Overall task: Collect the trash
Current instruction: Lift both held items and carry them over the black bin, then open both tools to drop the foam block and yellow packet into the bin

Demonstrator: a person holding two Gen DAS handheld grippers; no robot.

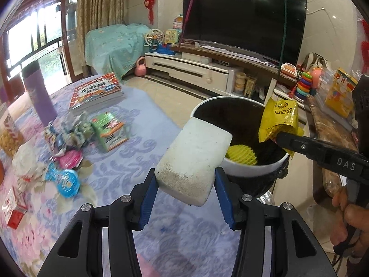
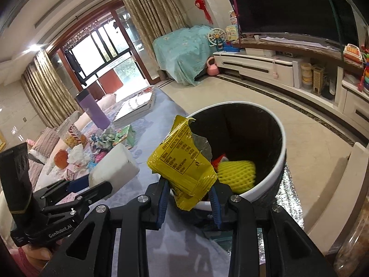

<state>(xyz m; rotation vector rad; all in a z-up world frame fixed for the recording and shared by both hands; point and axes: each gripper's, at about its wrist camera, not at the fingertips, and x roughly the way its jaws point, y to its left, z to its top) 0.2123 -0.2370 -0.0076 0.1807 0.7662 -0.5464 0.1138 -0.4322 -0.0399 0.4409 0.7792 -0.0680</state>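
Note:
My left gripper (image 1: pixel 186 184) is shut on a white foam block (image 1: pixel 193 161) and holds it at the near rim of the white trash bin (image 1: pixel 251 170). The block also shows in the right wrist view (image 2: pixel 115 168). My right gripper (image 2: pixel 189 196) is shut on a yellow snack wrapper (image 2: pixel 182 161) and holds it over the bin's rim (image 2: pixel 282 147). The wrapper shows in the left wrist view (image 1: pixel 279 120) too. A yellow foam fruit net (image 2: pixel 237 173) lies inside the black-lined bin.
More litter lies on the table's blue patterned cloth (image 1: pixel 129 161): crumpled wrappers (image 1: pixel 69 133), a green carton (image 1: pixel 108 130), a blue packet (image 1: pixel 63 180), white tissue (image 1: pixel 25 161). A book stack (image 1: pixel 96 92) and purple bottle (image 1: pixel 39 97) stand farther back. A TV cabinet (image 1: pixel 207 69) lines the wall.

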